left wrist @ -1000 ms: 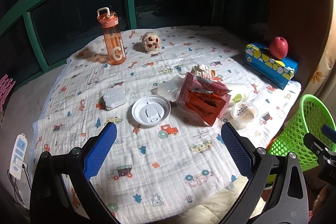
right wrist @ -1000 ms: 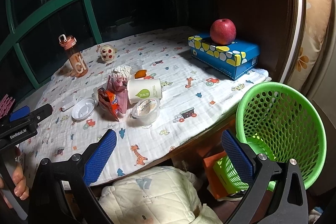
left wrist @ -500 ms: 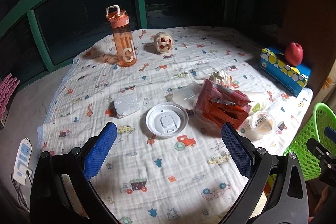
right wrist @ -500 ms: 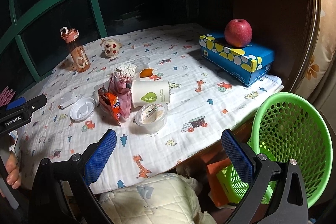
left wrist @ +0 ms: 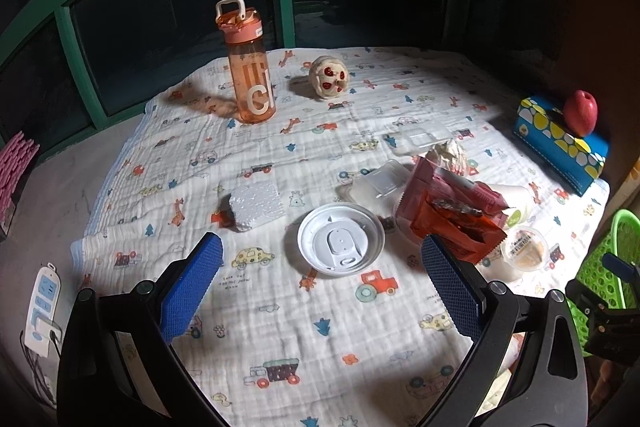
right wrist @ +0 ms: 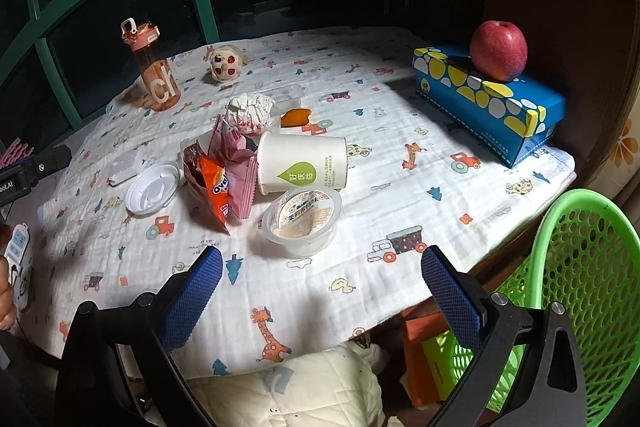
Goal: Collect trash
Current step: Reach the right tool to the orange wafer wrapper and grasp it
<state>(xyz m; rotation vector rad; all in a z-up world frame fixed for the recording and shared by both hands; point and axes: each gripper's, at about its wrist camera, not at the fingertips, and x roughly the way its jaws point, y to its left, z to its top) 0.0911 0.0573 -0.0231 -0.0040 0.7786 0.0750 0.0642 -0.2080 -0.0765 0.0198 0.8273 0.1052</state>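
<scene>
1. On the left wrist view, the left gripper (left wrist: 322, 281) hangs over the near part of a table covered by a printed cloth (left wrist: 280, 327), its two blue-padded fingers (left wrist: 191, 287) spread wide and holding nothing.
2. Between and just beyond the fingers lies a white plastic lid (left wrist: 341, 243), flat on the cloth.
3. Left of the lid sits a white foam block (left wrist: 256, 205). Right of the lid is a heap of trash: an orange snack wrapper (left wrist: 454, 223) leaning on a pink wrapper (left wrist: 452, 179), a crumpled paper ball (left wrist: 450, 154) behind them, and a small jelly cup (left wrist: 524, 253) at the right.
4. Farther back an orange water bottle (left wrist: 250, 67) stands upright, with a small round toy (left wrist: 329, 78) near it. A red apple (left wrist: 580, 113) rests on a blue tissue box (left wrist: 560, 143) at the right edge.
5. Low at the right, part of the right gripper (left wrist: 600, 311) shows in front of a green basket (left wrist: 622, 247).
6. From the right wrist view, the right gripper (right wrist: 322, 281) hovers over the table's near edge, fingers likewise wide apart and empty.
7. Just ahead sits the jelly cup (right wrist: 304, 221), upright with its printed seal on. Behind it a white paper cup (right wrist: 302, 163) lies on its side, touching the pink wrapper (right wrist: 238, 167) and the orange snack wrapper (right wrist: 214, 187).
8. The white plastic lid (right wrist: 153, 189) lies left of the heap; the paper ball (right wrist: 250, 113) and an orange scrap (right wrist: 295, 117) lie behind it.
9. The green basket (right wrist: 584, 287) stands beside the table at the lower right, below the cloth's edge.
</scene>
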